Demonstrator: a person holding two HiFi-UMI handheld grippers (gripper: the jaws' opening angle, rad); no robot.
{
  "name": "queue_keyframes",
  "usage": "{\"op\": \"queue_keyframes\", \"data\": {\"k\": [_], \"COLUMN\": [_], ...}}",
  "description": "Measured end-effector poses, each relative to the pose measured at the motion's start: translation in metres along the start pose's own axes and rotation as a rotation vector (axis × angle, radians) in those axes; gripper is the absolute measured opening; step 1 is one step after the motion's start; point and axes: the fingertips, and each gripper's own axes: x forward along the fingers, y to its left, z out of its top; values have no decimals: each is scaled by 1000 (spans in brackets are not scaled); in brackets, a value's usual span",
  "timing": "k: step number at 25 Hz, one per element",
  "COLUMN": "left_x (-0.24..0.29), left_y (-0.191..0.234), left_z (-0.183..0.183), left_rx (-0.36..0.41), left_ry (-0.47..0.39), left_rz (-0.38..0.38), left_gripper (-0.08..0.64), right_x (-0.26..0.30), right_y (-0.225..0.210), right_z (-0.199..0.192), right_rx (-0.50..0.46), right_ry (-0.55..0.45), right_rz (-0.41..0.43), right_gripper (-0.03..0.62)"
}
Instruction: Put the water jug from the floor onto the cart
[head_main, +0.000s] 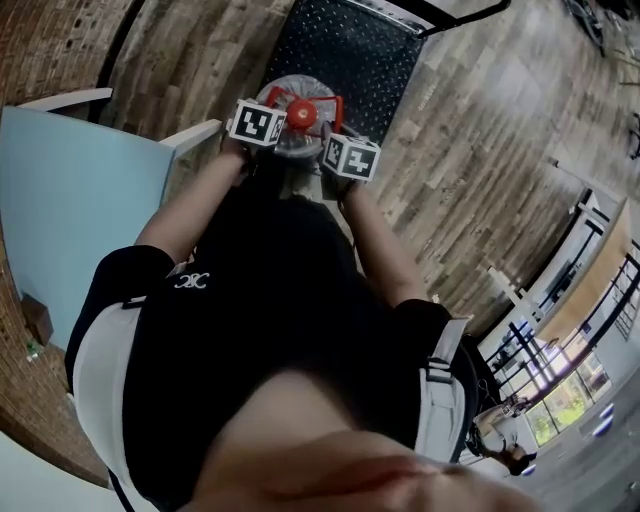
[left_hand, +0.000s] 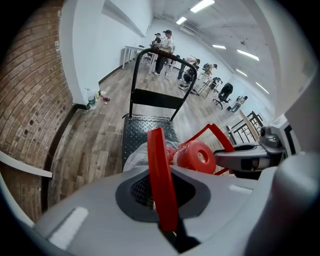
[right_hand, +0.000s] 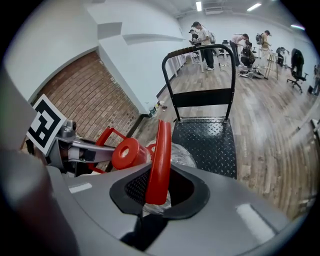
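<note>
The water jug (head_main: 297, 128) is clear, with a red cap (head_main: 301, 116) and red carry handles. It hangs above the near end of the cart's black checker-plate deck (head_main: 365, 60). My left gripper (head_main: 268, 122) is shut on one red handle (left_hand: 160, 180). My right gripper (head_main: 338, 145) is shut on the other red handle (right_hand: 160, 160). The two grippers sit on either side of the cap (left_hand: 197, 156), close together. In the right gripper view the cap (right_hand: 127, 152) shows beside the left gripper's arm (right_hand: 75, 147). Whether the jug's base touches the deck is hidden.
The cart's upright push bar (left_hand: 160, 52) stands at the far end of the deck (right_hand: 207, 140). A light blue panel (head_main: 60, 200) and a brick wall (left_hand: 30, 115) lie to the left. Bottles (left_hand: 92, 100) stand by the wall. Several people (right_hand: 202, 37) work far down the wooden floor.
</note>
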Motion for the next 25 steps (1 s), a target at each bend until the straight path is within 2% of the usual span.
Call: {"op": "queue_keyframes", "data": {"k": [7,12,17,21,25], "left_x": [25,35,41,53,50], "left_y": [25,42,59,52,42], "left_z": [-14,-14,-25,-56,-62], "left_rx": [42,104,96,22,61], "left_ry": [52,27,52,136,160], "left_rz": [20,57,75,12,-21], "left_gripper": [32,38,30,33,68], "right_x": [31,52,59,56,57], "right_y": [2,12,8,-3,6], "right_z": [-14,-27,-36,-42,-42], "right_rx": [-23,-23,-105,-152,-296], "right_ry": [87,135,178,188,183], "right_rz": [-49,-67,-124,-144,-155], "right_gripper": [74,75,77,74,84]}}
